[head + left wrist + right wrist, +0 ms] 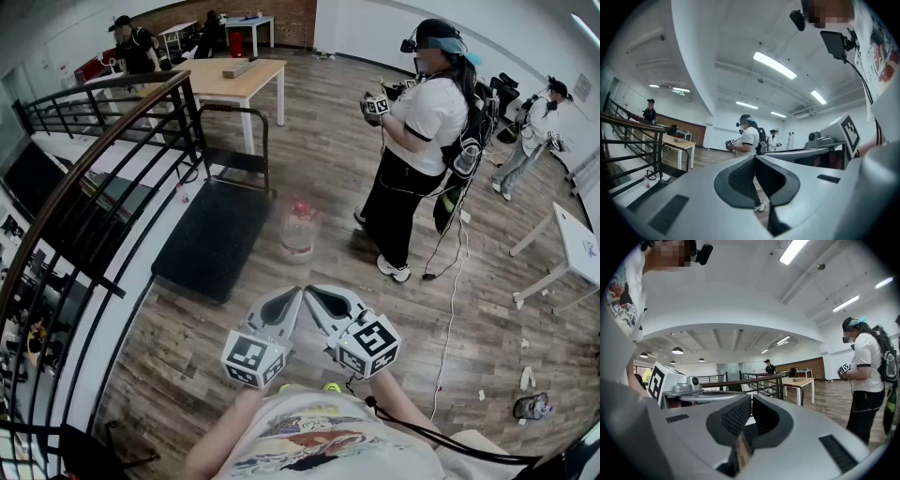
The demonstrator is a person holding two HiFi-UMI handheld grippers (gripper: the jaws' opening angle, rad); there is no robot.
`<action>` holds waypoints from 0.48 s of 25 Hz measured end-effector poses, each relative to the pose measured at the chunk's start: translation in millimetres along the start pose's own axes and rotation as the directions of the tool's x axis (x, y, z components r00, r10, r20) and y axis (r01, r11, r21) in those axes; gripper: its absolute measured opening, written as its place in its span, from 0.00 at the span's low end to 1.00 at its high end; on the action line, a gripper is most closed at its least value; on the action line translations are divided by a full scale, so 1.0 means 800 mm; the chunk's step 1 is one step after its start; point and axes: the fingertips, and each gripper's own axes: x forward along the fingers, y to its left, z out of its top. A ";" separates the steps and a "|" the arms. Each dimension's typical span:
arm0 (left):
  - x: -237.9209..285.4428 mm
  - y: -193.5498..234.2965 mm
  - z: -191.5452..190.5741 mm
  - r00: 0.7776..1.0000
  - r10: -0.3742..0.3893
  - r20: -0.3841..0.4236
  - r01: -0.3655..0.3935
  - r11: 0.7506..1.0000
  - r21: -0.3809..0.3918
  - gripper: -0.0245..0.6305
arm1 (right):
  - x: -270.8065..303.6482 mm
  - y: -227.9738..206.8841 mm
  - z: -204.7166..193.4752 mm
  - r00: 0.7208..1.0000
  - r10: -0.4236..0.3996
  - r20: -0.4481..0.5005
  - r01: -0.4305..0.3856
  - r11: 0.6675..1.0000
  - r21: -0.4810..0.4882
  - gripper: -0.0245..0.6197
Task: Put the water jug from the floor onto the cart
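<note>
The water jug [298, 230] is standing upright on the wooden floor [309, 159], just beside the right edge of the cart [211, 239], a low black platform with a black push handle at its far end. The jug is blurred; a reddish top is showing, but no label can be read.

A person in a white shirt [412, 141] is standing close to the right of the jug. A dark railing [94, 159] is running along the cart's left side. A wooden table [234, 80] is standing beyond the cart.

The left gripper [289, 302] and right gripper [317, 298] are hovering side by side, well short of the jug. Each has its jaws pressed together with nothing between them. Their cubes are showing black-and-white square markers, no words.
</note>
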 end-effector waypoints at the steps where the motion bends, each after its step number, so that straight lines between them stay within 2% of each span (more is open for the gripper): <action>1: -0.001 0.001 0.000 1.000 0.000 0.000 0.000 1.000 -0.002 0.05 | 0.001 0.001 0.000 1.000 0.000 -0.001 0.000 1.000 -0.001 0.08; 12: -0.004 0.010 0.005 1.000 0.010 -0.001 -0.010 1.000 -0.009 0.05 | 0.008 0.003 0.002 1.000 -0.001 0.020 0.000 0.999 0.054 0.08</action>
